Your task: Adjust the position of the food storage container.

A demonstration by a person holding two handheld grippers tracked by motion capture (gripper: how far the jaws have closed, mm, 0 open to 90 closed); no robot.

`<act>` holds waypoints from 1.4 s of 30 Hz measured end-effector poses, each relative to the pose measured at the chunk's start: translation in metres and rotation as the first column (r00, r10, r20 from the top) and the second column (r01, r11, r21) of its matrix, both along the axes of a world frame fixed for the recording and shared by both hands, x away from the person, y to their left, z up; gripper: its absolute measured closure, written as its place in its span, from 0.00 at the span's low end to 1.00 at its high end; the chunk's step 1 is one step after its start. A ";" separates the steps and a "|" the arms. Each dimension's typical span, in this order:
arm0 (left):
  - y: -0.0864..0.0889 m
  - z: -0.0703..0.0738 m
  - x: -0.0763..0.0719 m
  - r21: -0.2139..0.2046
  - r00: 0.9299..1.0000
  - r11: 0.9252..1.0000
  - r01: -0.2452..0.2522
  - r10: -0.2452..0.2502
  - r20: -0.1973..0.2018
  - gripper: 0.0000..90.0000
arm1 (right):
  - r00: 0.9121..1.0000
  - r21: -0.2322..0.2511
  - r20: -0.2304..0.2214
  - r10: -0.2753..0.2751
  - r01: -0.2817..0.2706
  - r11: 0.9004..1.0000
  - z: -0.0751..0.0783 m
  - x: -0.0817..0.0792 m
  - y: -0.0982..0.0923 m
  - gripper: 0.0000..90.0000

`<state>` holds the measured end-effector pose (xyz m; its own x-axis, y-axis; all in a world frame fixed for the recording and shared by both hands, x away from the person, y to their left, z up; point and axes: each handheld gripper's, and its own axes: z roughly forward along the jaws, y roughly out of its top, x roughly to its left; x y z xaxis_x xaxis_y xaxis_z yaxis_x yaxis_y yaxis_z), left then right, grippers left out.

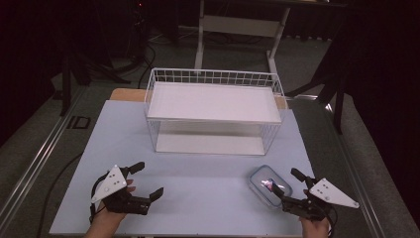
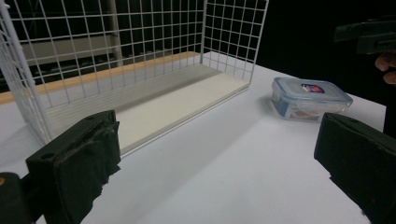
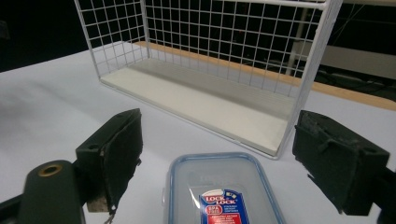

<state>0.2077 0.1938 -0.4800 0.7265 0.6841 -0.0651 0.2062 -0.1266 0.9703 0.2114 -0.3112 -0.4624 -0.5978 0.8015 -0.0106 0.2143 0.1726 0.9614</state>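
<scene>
From above, the plastic box (image 1: 270,185) sits lower right, before the wire shelf (image 1: 214,110). Right gripper (image 1: 289,186), jaws apart, flanks it; its own view shows the label. Left gripper (image 1: 147,180) gapes, lower left.

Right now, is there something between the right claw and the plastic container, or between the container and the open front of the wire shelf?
Nothing visible. The right claw is open directly behind the container, and bare table lies between the container and the wire shelf.
</scene>
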 end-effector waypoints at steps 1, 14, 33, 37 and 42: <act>0.000 0.000 0.000 -0.001 1.000 1.000 0.001 -0.001 0.001 0.01 | 1.000 -0.004 0.010 -0.006 0.006 1.000 0.001 -0.002 0.001 0.17; -0.002 -0.001 0.003 -0.012 1.000 1.000 0.007 -0.007 0.000 0.01 | 1.000 -0.003 -0.003 0.025 -0.025 1.000 0.026 -0.009 0.001 0.14; -0.005 -0.001 0.004 -0.017 1.000 1.000 0.015 -0.015 0.002 0.01 | 0.971 -0.209 -0.235 0.050 -0.101 0.973 -0.016 -0.013 -0.038 1.00; -0.005 -0.001 0.003 -0.012 1.000 1.000 0.011 -0.011 0.009 0.01 | 0.963 -0.236 -0.268 0.023 -0.089 0.968 -0.025 -0.013 -0.047 1.00; -0.007 0.000 0.004 -0.012 1.000 1.000 0.014 -0.014 0.010 0.01 | 0.951 -0.246 -0.307 -0.032 -0.046 0.968 -0.040 -0.008 -0.058 1.00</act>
